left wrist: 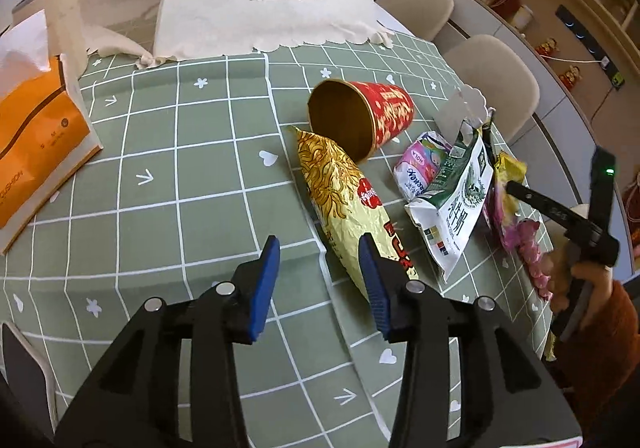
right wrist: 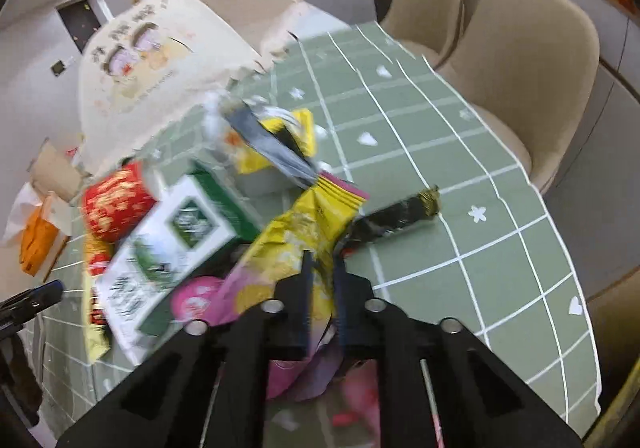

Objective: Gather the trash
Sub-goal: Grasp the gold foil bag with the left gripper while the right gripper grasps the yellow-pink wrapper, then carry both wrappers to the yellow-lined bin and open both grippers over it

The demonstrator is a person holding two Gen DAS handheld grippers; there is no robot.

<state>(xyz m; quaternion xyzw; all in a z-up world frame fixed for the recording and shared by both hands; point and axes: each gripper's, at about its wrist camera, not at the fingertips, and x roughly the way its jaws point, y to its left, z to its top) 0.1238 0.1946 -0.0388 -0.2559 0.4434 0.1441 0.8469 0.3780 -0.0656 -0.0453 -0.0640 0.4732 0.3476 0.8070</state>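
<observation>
Green checked tablecloth [left wrist: 180, 175] strewn with wrappers — right gripper [right wrist: 322, 280] clamps a yellow-pink wrapper [right wrist: 292, 244]; left gripper [left wrist: 320, 280] gapes, empty.

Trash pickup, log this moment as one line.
left gripper: open over gold noodle bag | right gripper: shut on yellow-pink wrapper | red cup: on its side

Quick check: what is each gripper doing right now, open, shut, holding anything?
Left gripper: open, empty, above the gold noodle packet.
Right gripper: shut on the yellow and pink snack wrapper.
</observation>
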